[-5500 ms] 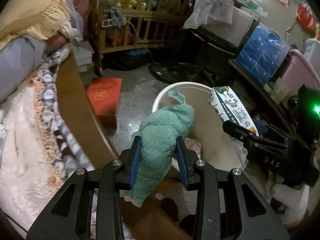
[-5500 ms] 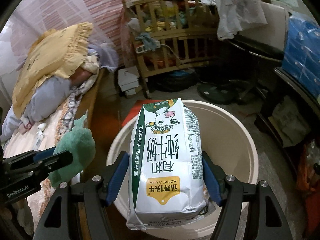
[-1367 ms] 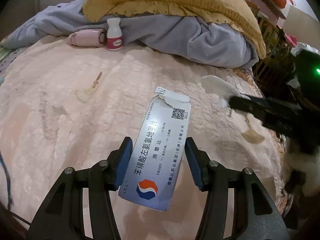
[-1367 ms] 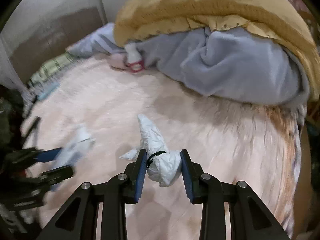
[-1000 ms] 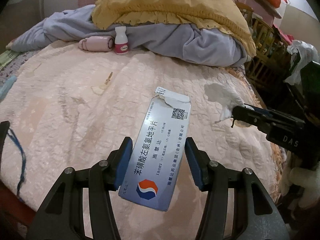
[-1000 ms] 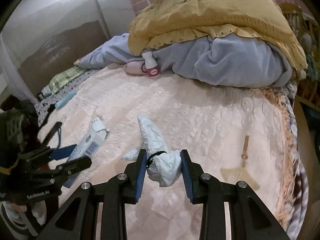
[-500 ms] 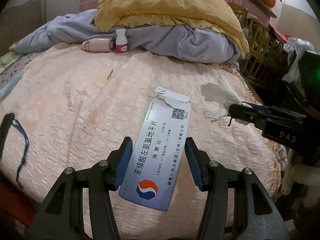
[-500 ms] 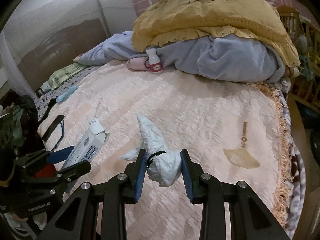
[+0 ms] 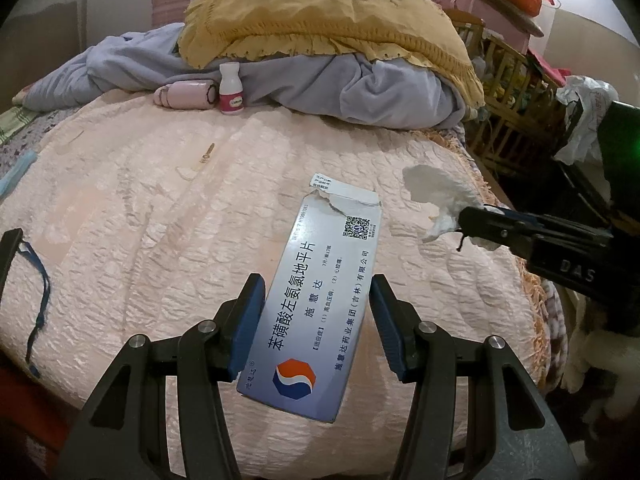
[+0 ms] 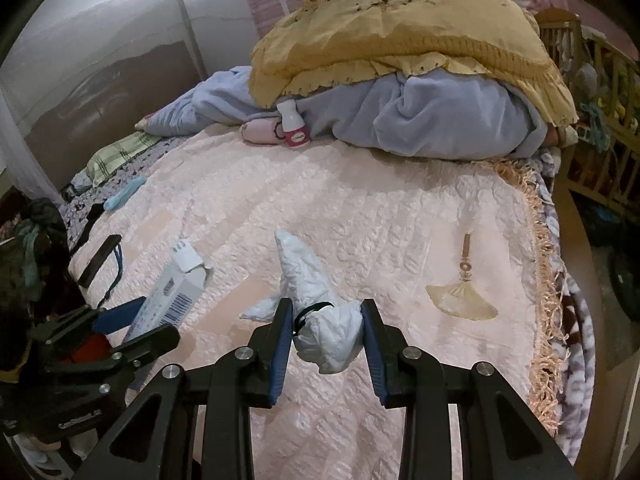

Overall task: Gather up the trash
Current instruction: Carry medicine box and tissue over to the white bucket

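My left gripper (image 9: pixel 316 320) is shut on a torn blue-white medicine box (image 9: pixel 320 304) and holds it above the pink bedspread (image 9: pixel 160 216). The box also shows in the right wrist view (image 10: pixel 172 296), at the left. My right gripper (image 10: pixel 326 332) is shut on a crumpled white tissue wad (image 10: pixel 320 320) tied with a black band, also held above the bed. The tissue shows in the left wrist view (image 9: pixel 436 200) at the right, in the right gripper's tip (image 9: pixel 464 220).
A small white bottle with a pink label (image 9: pixel 230 90) and a pink roll (image 9: pixel 184 96) lie by the grey blanket (image 9: pixel 360 92) under a yellow cover (image 9: pixel 320 16). A fan-shaped tassel (image 10: pixel 460 288) lies on the bed. A black strap (image 9: pixel 24 264) is at the left edge. A wooden crib (image 9: pixel 512 92) stands at right.
Both grippers have pulled back from the bed with their loads still held. More of the bed's near edge shows.
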### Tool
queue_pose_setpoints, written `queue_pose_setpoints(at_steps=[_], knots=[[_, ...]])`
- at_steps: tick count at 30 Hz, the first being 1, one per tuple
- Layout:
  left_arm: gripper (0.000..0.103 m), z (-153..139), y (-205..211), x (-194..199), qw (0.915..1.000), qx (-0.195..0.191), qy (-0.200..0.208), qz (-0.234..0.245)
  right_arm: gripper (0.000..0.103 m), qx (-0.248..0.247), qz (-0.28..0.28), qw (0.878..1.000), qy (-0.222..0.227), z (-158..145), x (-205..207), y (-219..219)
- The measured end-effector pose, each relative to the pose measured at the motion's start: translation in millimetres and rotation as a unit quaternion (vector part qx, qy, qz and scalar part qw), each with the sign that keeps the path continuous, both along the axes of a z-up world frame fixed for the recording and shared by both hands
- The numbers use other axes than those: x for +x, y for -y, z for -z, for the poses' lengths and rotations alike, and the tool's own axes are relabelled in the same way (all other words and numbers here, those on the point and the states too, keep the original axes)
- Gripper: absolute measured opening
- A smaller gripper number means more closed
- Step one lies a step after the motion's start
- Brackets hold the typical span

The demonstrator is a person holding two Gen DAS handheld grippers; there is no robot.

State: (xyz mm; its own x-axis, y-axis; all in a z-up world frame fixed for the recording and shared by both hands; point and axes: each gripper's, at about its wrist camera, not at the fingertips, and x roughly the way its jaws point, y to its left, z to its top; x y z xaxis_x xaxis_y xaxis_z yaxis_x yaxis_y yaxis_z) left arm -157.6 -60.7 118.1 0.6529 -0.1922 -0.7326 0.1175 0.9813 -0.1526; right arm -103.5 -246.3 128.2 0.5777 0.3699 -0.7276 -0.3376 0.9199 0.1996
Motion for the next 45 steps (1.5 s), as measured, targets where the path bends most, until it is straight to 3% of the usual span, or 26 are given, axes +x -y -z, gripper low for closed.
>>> queue_pose_setpoints(at_steps=[26, 45], knots=[[0.052, -20.3, 19.8, -17.5, 0.9996, 0.007, 0.025, 0.013, 0.032, 0.007, 0.024, 1.0, 0.002, -9.7, -9.7, 26.9], [0.052, -28.4, 72.8, 28.8, 0.9982, 0.032, 0.035, 0.038, 0.032, 0.025, 0.085, 0.996, 0.018, -18.7, -21.5, 105.6]])
